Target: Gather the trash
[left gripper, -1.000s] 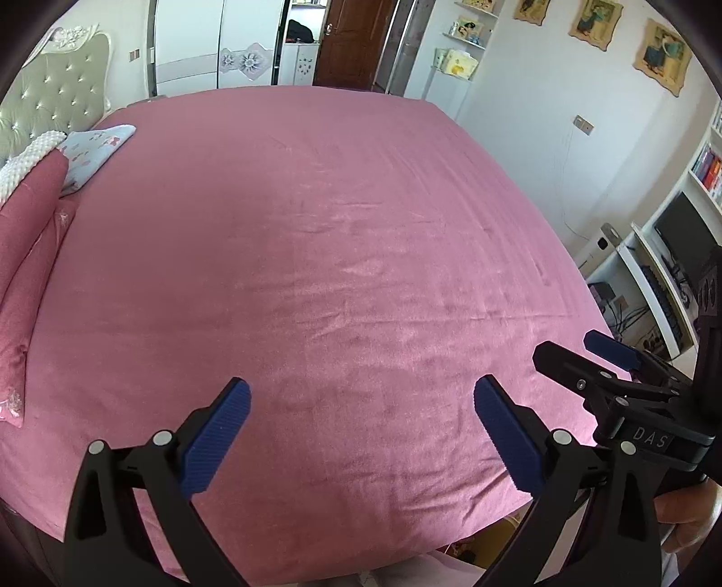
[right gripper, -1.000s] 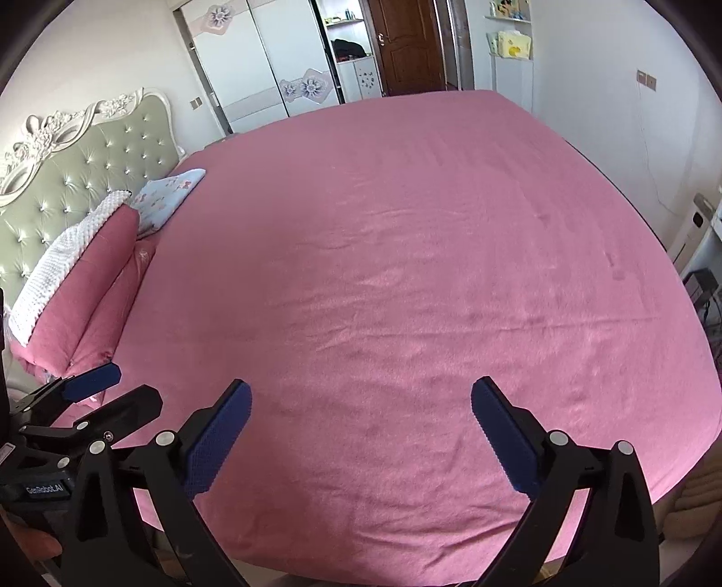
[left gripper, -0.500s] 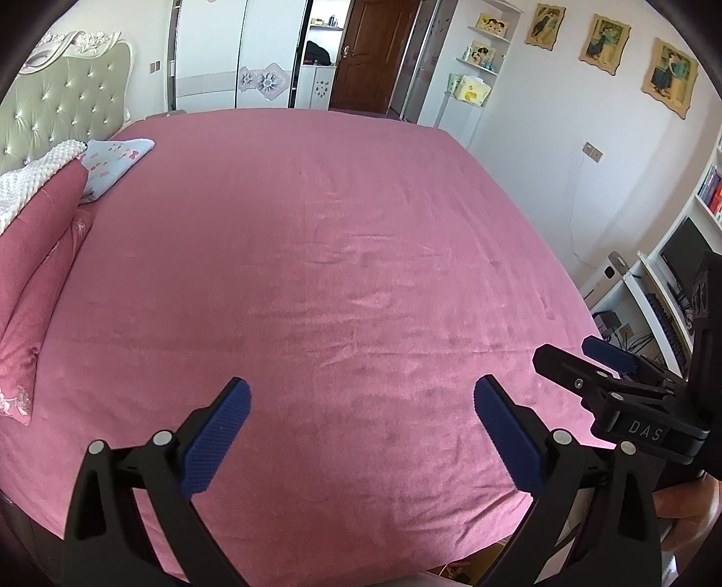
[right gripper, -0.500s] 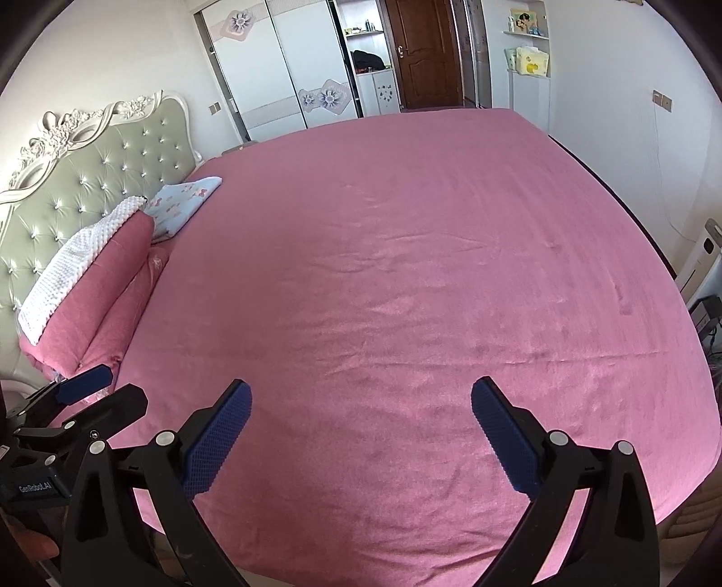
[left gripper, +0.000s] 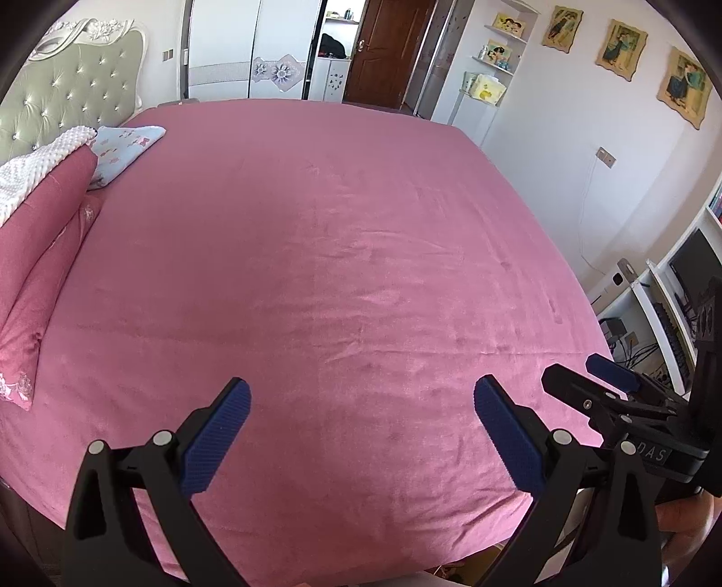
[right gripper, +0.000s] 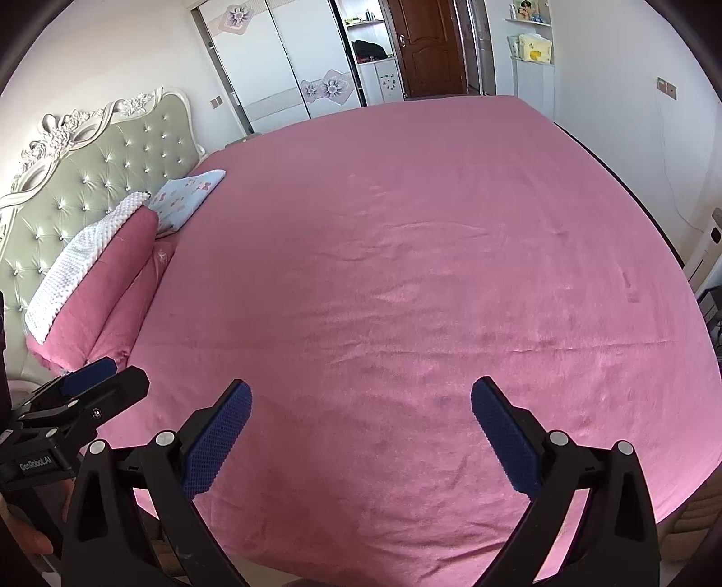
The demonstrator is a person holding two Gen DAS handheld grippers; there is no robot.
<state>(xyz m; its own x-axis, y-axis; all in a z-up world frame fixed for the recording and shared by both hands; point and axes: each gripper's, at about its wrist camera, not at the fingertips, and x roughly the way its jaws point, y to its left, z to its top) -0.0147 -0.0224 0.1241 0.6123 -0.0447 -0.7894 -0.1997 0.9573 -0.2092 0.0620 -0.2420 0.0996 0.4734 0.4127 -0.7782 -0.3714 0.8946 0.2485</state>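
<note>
Left wrist view: left gripper (left gripper: pixel 361 411) at bottom of frame, jaws spread wide, nothing between the blue pads (left gripper: pixel 215 444). It hangs over the near edge of a big bed (left gripper: pixel 325 253) covered with a pink sheet, lightly wrinkled. Right gripper (left gripper: pixel 604 393) pokes in at right edge, side-on, also over the bed's near corner; one blue pad shows, jaw gap can't be judged from this angle. Bit of a hand (left gripper: pixel 686 519) under it. Dark pink pillows (left gripper: pixel 40 244) stacked at left with a white knobbly blanket (left gripper: pixel 31 176) on top, light blue patterned pillow (left gripper: pixel 122 151) just beyond them. Green tufted headboard (left gripper: pixel 67 104) top left. White wardrobe (left gripper: pixel 248 49) and brown door (left gripper: pixel 383 49) at the back. Three framed pictures (left gripper: pixel 620 43) on the right wall, white shelves with a monitor (left gripper: pixel 695 266) at far right. No trash in sight on the sheet from here.

Right wrist view: right gripper (right gripper: pixel 361 408) jaws spread wide, empty, over the same near edge of the bed (right gripper: pixel 406 253). Left gripper (right gripper: pixel 90 388) comes in at lower left, side-on. Pillows (right gripper: pixel 117 280), white blanket (right gripper: pixel 76 262), blue pillow (right gripper: pixel 187 196) against the headboard (right gripper: pixel 90 180) at left. Wardrobe (right gripper: pixel 280 58) and door (right gripper: pixel 428 45) behind. Small dark marks on the sheet at right (right gripper: pixel 629 282), too small to identify. No trash visible here either.
</note>
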